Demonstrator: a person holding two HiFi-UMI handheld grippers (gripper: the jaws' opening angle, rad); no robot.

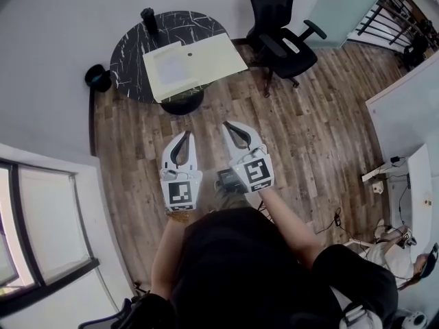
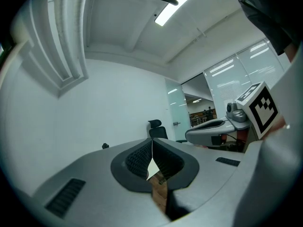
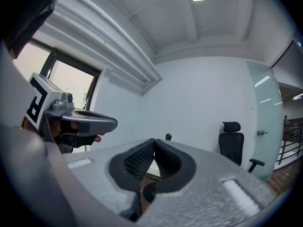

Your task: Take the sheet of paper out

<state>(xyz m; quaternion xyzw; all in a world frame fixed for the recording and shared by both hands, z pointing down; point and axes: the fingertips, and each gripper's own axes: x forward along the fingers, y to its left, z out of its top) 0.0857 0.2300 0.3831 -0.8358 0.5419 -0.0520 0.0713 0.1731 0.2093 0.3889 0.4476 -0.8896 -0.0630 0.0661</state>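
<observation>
A pale yellow folder [image 1: 209,57] lies open on the round black marble table [image 1: 130,53]. A white sheet of paper [image 1: 171,67] rests on the folder's left half. Both grippers are held side by side over the wooden floor, short of the table and pointing toward it. The left gripper [image 1: 184,134] has its jaws together at the tips [image 2: 152,142], with nothing between them. The right gripper [image 1: 228,124] is also shut and empty [image 3: 154,141]. Neither one touches the table or the folder.
A black cylinder [image 1: 149,18] stands at the table's far edge. To the right of the table is a black office chair [image 1: 281,33], and a dark round object [image 1: 98,78] sits on the floor to its left. White furniture [image 1: 405,108] lines the right side, a window the left.
</observation>
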